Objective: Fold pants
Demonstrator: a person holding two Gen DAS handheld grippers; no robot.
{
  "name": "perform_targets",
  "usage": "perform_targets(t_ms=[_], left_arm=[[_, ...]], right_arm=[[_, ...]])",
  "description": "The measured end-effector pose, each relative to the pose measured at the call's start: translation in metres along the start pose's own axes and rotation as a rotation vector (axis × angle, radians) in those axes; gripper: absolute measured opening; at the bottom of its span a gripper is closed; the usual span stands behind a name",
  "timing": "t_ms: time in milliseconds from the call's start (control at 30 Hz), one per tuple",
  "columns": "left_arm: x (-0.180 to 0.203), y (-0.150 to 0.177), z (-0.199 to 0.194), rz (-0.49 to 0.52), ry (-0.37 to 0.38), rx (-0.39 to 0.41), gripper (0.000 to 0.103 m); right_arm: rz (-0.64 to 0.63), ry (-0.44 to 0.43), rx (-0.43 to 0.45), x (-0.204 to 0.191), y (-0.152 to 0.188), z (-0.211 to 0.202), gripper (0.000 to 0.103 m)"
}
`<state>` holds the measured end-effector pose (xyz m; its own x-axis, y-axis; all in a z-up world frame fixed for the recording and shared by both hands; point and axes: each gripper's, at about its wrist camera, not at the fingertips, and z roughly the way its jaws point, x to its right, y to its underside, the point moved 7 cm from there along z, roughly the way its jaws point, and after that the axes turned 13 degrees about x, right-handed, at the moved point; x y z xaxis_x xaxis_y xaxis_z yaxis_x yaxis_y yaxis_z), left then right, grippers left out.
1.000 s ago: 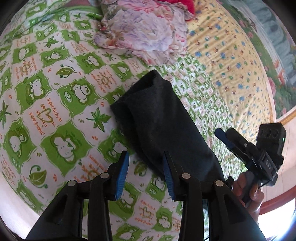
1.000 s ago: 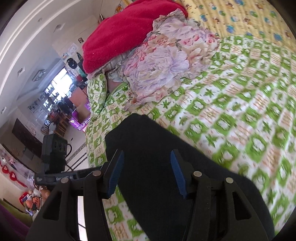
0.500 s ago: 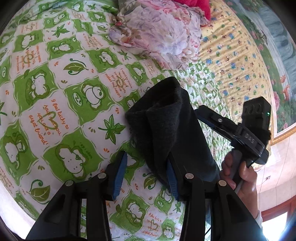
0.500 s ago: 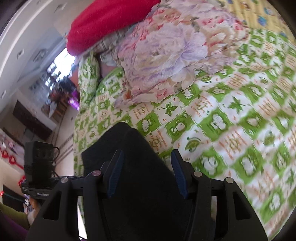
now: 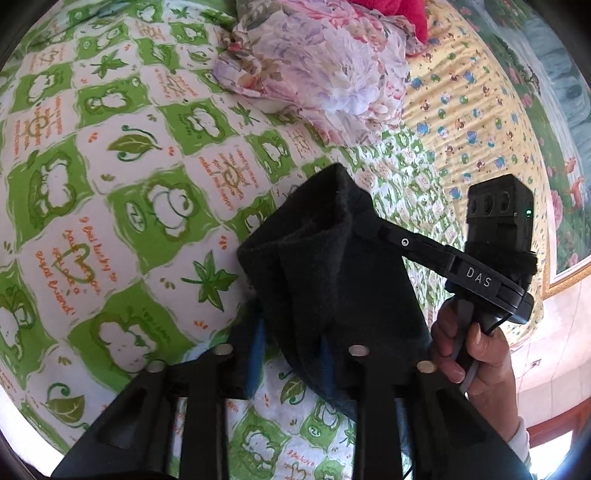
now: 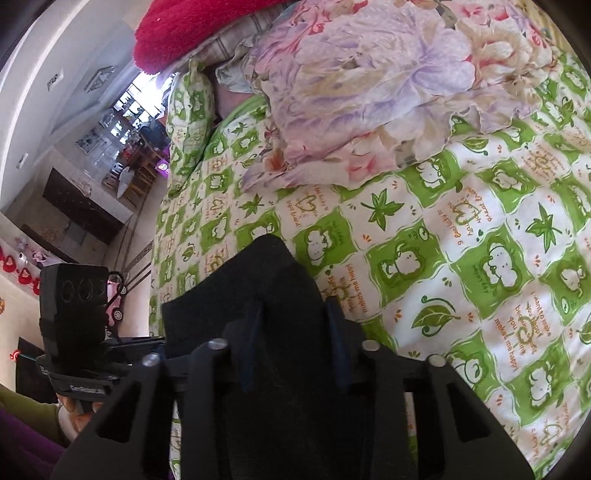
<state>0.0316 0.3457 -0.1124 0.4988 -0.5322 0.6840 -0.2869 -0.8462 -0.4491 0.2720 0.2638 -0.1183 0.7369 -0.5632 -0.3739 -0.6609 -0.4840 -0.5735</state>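
Both claws, left (image 5: 290, 354) and right (image 6: 293, 345), have just closed, clamped on soft, limp black fleece pants (image 5: 332, 266) bunched on the green frog-print bedsheet (image 5: 110, 206).

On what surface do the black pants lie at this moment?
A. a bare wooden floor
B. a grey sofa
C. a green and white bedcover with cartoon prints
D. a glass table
C: the black pants lie on the green and white bedcover, whose cartoon squares surround them in both wrist views.

Home bedroom. Bed with green frog-print sheet (image 5: 110, 192), floral quilt (image 6: 369, 92), red blanket (image 6: 184, 33). Living area through doorway (image 6: 122, 122)
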Motion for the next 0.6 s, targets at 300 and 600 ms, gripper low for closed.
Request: perform_targets(t_ms=[300, 600], left_arm=[[0.035, -0.006, -0.018, 0.062, 0.050, 0.036, 0.020], [0.089, 0.000, -0.037, 0.138, 0.125, 0.048, 0.020]], right_arm=[[0.008, -0.026, 0.129, -0.015, -0.008, -0.048, 0.025], [0.024, -0.041, 0.269, -0.026, -0.001, -0.112, 0.024]])
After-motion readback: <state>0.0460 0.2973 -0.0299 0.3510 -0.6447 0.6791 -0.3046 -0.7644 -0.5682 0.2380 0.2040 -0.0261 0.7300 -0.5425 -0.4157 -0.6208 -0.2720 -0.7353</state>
